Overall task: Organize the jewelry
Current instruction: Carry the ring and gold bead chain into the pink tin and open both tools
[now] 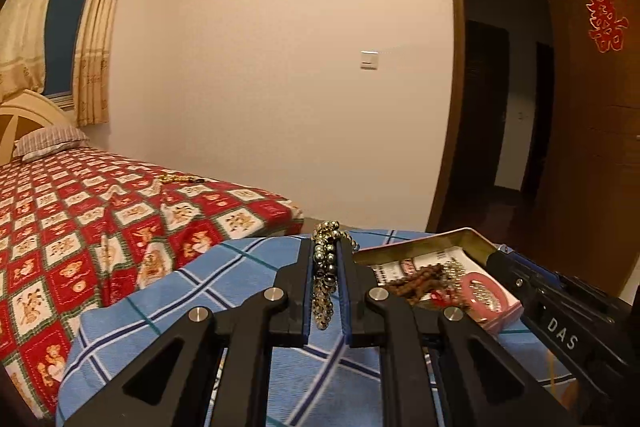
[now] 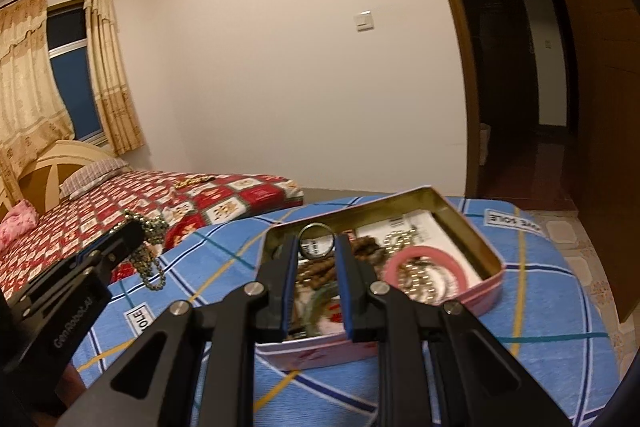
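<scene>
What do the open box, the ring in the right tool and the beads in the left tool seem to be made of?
Box: probably thin tinplate; brassy shiny inner walls, pink painted outside.
Ring: seemingly metal; a dark, smooth, glossy band held by the right tool.
Beads: round, glossy, greenish-gold; polished stone, glass or metal, cannot tell. They hang strung from the left tool.

Shiny metal tin (image 2: 456,223) w/ pink sides. Bead string (image 1: 326,259): glossy round beads. Ring (image 2: 316,241) = smooth dark metal. Soft blue checked cloth (image 2: 540,307). Matt black plastic gripper arms.
</scene>
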A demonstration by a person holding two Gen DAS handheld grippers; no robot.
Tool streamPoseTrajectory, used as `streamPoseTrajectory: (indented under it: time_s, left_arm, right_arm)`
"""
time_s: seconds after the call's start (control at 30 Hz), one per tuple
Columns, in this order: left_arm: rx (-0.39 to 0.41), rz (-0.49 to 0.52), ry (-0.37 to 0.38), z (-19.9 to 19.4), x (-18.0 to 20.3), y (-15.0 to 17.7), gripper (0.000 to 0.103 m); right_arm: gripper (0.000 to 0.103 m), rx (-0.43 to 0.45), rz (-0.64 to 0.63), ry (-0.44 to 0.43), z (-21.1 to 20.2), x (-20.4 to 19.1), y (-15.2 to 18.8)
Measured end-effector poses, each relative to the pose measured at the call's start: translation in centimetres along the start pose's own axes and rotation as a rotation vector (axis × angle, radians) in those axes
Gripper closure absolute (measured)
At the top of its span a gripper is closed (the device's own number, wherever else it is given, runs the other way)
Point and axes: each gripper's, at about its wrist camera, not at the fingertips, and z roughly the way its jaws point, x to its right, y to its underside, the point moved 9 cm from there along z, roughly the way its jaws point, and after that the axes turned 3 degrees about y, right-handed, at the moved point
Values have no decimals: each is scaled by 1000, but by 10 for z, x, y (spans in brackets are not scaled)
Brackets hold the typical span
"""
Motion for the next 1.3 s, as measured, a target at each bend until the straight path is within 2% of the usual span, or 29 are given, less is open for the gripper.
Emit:
streamPoseTrajectory:
  time_s: [0.37, 0.63, 0.93, 1.3]
  left_arm:
    - [-23, 17, 96, 21, 48, 0, 93]
    - [-67, 17, 149, 51, 82, 4, 93]
    - [-132, -8, 144, 88, 88, 13, 93]
    - [-229, 11, 136, 106, 93, 31, 93]
  right_arm:
    - [81, 9, 19, 75, 5, 47, -12]
    - [81, -23, 17, 111, 21, 70, -13]
    - [81, -76, -5, 119, 52, 82, -16]
    - [81, -198, -80, 147, 82, 86, -1]
